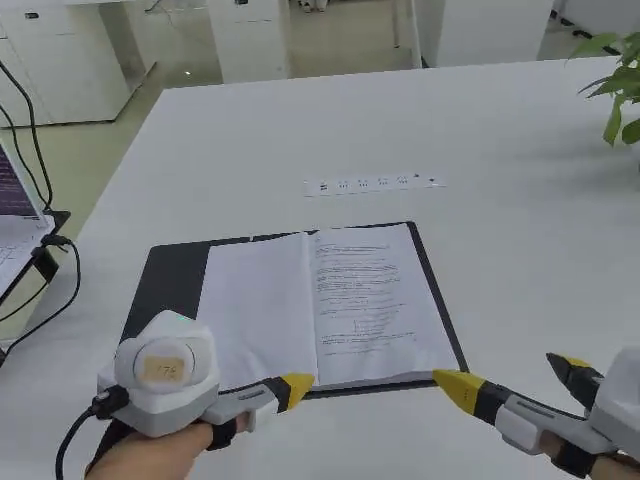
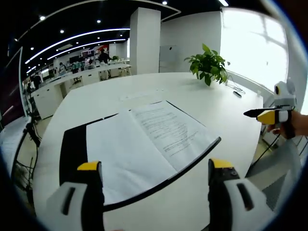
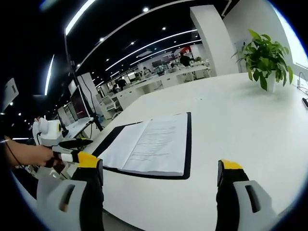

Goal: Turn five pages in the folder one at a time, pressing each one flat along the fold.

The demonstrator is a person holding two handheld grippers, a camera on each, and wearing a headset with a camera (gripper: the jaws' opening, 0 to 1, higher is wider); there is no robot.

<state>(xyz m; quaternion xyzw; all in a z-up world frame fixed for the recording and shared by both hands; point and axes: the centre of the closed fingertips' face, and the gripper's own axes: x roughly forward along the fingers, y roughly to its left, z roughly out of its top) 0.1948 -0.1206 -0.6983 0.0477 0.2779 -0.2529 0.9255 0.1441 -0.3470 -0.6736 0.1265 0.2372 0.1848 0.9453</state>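
Left gripper (image 1: pixel 295 388) was held at the near edge of the table (image 1: pixel 500 150), with its jaws spread wide and nothing between them in the left gripper view (image 2: pixel 155 166). Its yellow tip sat over the near edge of the folder (image 1: pixel 170 280), just left of the fold; contact could not be judged. Right gripper (image 1: pixel 503 372) was also wide open and empty, with one yellow tip just beside the folder's near right corner and the other farther right, over bare table.

Folder lay open and flat on the white table, directly ahead of both grippers, black cover showing along its left side (image 2: pixel 72 144). In the right gripper view (image 3: pixel 160 162) the folder (image 3: pixel 188 144) lay ahead and somewhat to the left, with the left gripper at its far side.

Left page (image 1: pixel 255 300): blank white. Right page (image 1: pixel 370 300): printed text, lying flat.

Beyond the folder, a socket strip (image 1: pixel 372 183) was set into the tabletop. Potted plant (image 1: pixel 615 90) stood at the far right corner. Laptop (image 1: pixel 15 215) with a black cable (image 1: pixel 70 290) stood off the table's left edge.
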